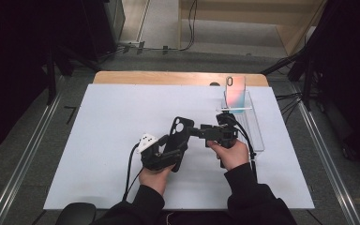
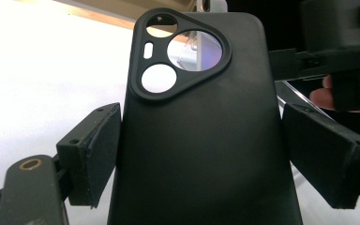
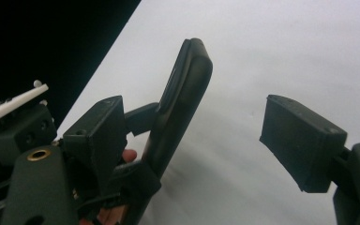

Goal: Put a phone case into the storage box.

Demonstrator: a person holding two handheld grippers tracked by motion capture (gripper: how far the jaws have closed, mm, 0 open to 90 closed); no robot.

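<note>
Phone case (image 2: 201, 154) bottom edge cut off

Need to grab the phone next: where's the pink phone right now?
In the high view, the pink phone stands upright in the clear plastic holder, far right of the table.

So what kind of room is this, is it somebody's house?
Probably not a house; it looks like a lab or workshop for recording tests. A white work table stands on bare grey floor, cables trail behind it, and a person works on a black phone case with a hand-held gripper.

Grey floor (image 1: 37, 140), white-topped wooden table (image 1: 103, 122)
</note>
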